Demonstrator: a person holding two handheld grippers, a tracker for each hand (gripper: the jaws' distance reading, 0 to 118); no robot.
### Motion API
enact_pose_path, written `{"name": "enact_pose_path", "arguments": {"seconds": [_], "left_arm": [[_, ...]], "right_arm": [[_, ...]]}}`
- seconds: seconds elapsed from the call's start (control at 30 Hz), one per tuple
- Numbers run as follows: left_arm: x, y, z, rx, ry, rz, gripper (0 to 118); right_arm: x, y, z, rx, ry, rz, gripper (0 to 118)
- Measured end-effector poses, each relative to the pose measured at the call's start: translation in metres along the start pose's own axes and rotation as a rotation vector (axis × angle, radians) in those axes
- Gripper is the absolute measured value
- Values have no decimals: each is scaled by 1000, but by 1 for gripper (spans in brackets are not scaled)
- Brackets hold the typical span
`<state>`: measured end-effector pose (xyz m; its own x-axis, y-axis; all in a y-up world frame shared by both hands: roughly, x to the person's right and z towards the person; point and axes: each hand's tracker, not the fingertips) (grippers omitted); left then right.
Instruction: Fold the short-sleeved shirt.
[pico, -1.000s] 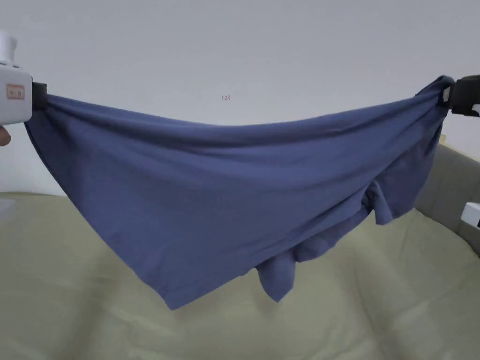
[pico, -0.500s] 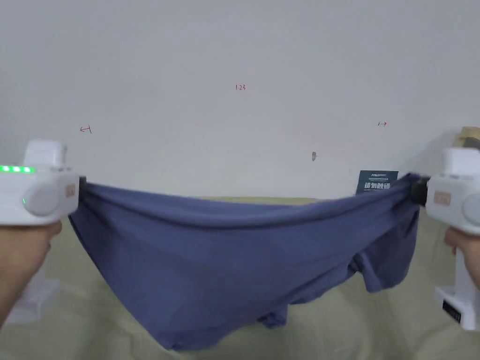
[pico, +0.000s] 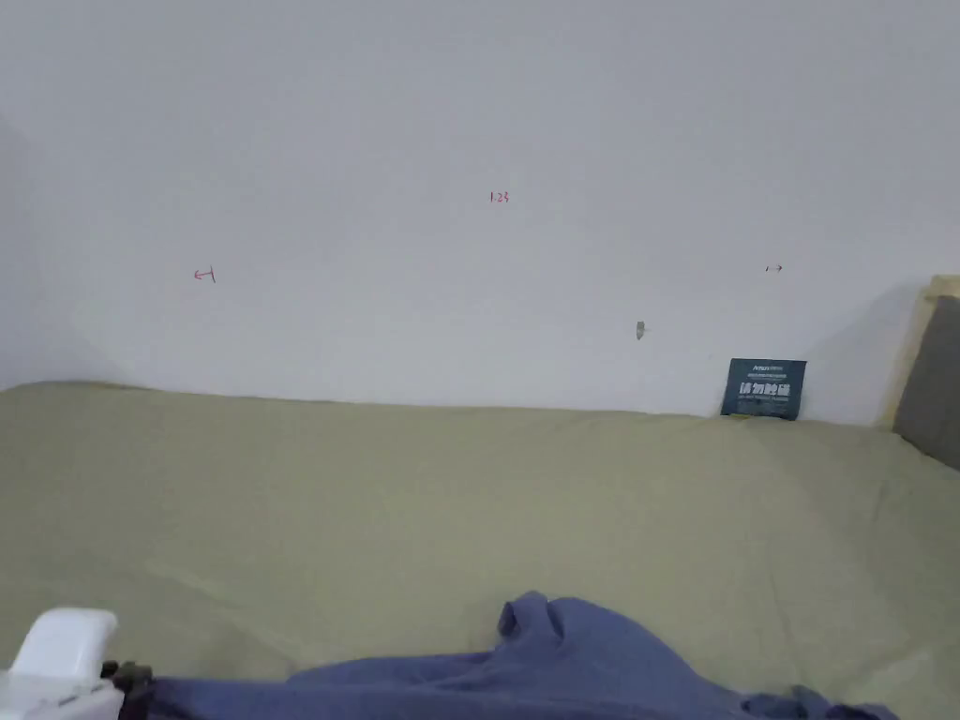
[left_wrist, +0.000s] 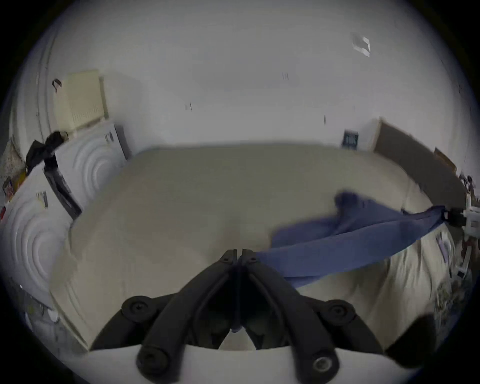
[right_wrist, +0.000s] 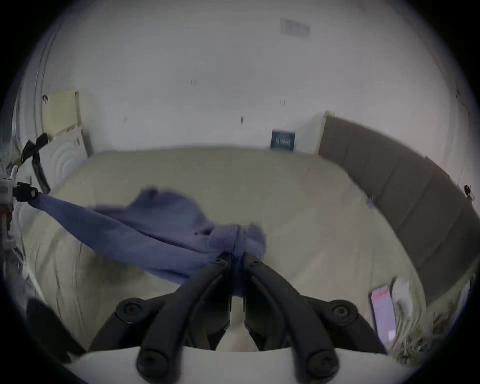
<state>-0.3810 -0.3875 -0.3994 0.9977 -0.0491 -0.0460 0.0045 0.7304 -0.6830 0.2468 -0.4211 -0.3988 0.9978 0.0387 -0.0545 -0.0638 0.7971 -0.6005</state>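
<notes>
Along the bottom edge of the head view, the blue shirt (pico: 562, 661) lies bunched on the olive bed sheet (pico: 375, 506), with the left gripper (pico: 127, 677) at the lower left corner biting its end. Centre-bottom of the left gripper view, that gripper's jaws are pressed together on the shirt's corner, the cloth running to the right edge of the frame. Centre of the right gripper view, the right gripper (right_wrist: 237, 256) has its jaws clamped on a gathered wad of shirt.
</notes>
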Motion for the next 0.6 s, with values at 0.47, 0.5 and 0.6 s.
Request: {"name": "enact_pose_path", "arguments": {"seconds": [0.47,0.5,0.6], "left_arm": [[32,-62,128,430,57,54,118],[41,-62,141,476,52,46,118],[56,-61,164,529,49,49,118]], "right_arm": [[-45,-13,130,501,110,-250,84],[-55,-7,141,547,117,-235,84],[-92,5,161,582,97,-95,84]]}}
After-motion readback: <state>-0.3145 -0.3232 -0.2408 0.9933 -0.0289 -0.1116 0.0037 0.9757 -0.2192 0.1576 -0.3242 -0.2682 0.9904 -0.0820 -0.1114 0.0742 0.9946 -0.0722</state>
